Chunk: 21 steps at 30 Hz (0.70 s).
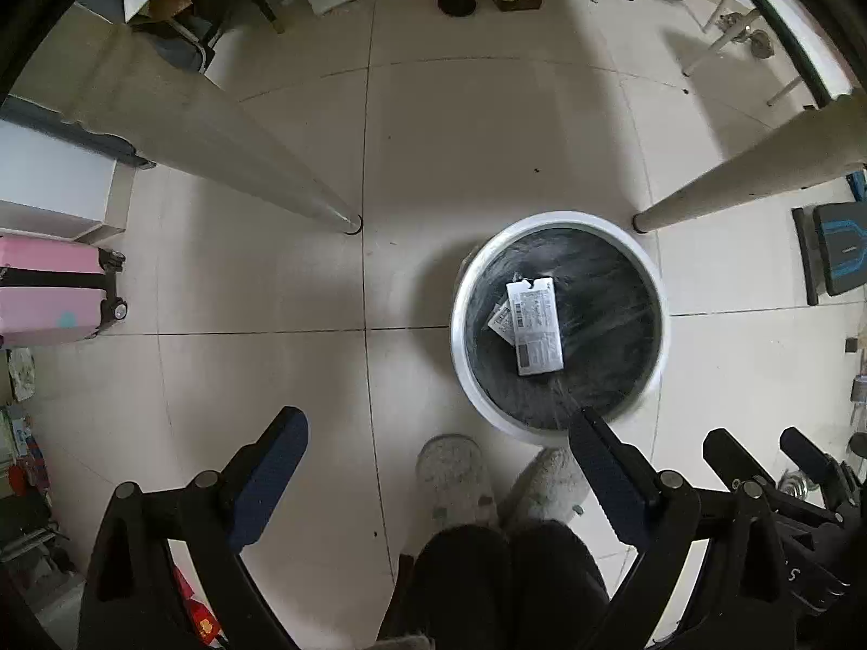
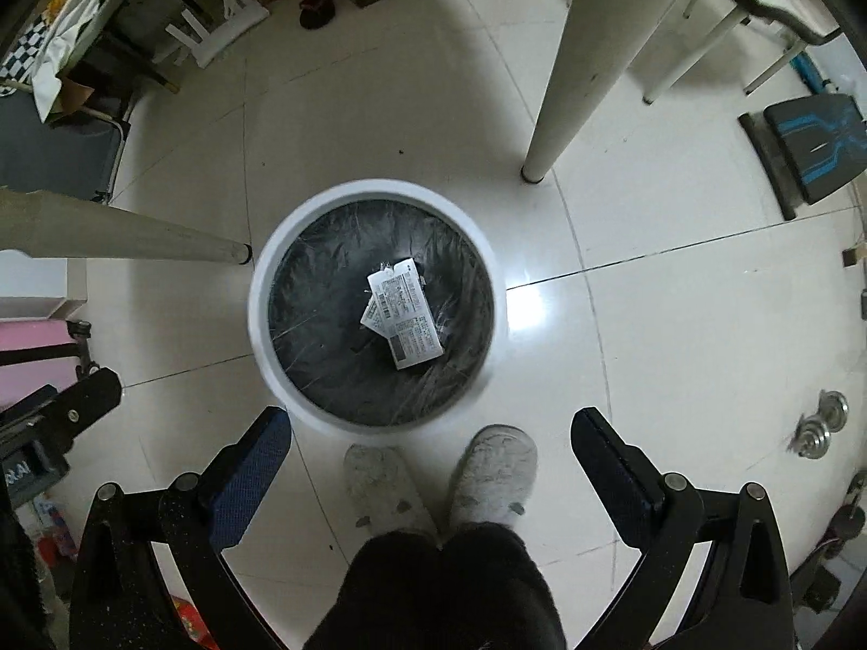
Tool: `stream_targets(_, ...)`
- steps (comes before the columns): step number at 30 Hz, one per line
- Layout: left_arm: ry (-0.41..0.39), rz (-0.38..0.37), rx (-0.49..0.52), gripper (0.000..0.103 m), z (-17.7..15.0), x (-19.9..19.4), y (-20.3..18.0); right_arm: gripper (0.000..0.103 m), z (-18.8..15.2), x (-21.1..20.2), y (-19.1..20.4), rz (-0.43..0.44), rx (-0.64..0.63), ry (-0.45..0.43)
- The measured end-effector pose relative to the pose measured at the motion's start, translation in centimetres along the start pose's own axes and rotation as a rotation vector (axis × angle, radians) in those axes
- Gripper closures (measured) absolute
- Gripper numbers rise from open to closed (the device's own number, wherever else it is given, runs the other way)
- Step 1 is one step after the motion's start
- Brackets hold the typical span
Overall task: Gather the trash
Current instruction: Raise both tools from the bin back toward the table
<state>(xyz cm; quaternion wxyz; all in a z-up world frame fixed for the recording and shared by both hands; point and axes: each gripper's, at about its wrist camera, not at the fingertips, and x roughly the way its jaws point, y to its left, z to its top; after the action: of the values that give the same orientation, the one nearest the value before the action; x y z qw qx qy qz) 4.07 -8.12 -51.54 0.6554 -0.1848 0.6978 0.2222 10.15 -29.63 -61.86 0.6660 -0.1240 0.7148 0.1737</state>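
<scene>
A round white trash bin with a black liner stands on the tiled floor; it also shows in the right wrist view. White printed wrappers lie at its bottom, also seen in the right wrist view. My left gripper is open and empty, held above the floor just left of the bin. My right gripper is open and empty, held over the bin's near rim. The right gripper also shows at the right edge of the left wrist view.
The person's feet in grey slippers stand just in front of the bin. Two pale table legs flank the bin. A pink suitcase lies left, a black-and-blue footrest right, chairs and clutter at the back.
</scene>
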Motion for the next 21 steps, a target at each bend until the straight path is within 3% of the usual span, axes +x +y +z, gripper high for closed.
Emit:
stream_targets(13,-0.025,-0.029,0.030,0.004,-3.3,-11.9,-0.1,0.000,-2.9,-15.7,0.3,-0.007,-0.021,-0.042)
stream_targets(21,-0.081,-0.025,-0.009,0.004,-3.2,-20.5,0.7,0.000,-3.7,-26.8,1.1,0.061,0.010,-0.065)
